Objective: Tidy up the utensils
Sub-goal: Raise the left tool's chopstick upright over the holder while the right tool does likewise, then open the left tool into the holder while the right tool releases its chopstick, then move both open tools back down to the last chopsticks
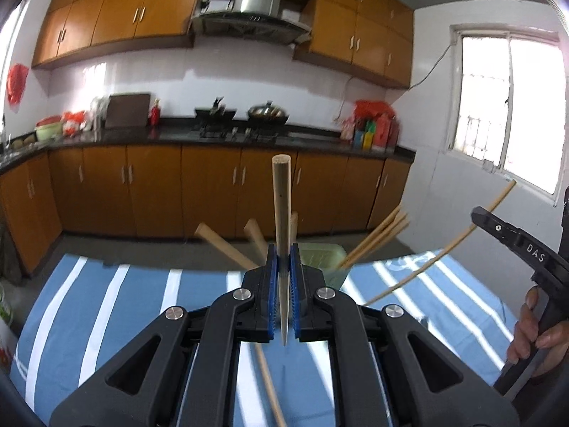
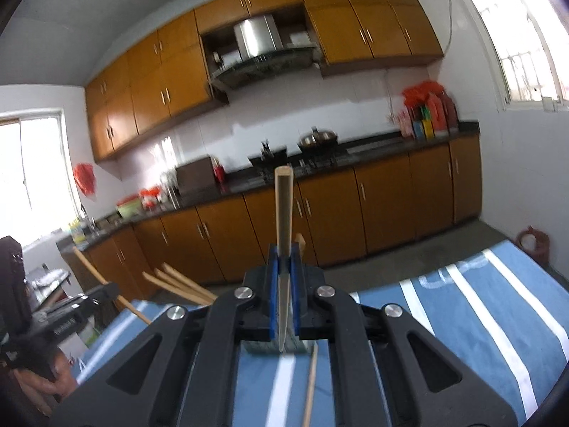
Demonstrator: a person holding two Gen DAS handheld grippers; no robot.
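I am working in a home kitchen. Orange-brown wall cabinets (image 1: 117, 17) run across the top of the frame, with a steel range hood (image 1: 249, 17) at upper centre. Below it a dark bench (image 1: 313, 137) carries a gas stove (image 1: 234, 131) with a wok (image 1: 268, 112), bottles and bowls. A barred window (image 1: 508, 106) sits at right, white tiles behind.
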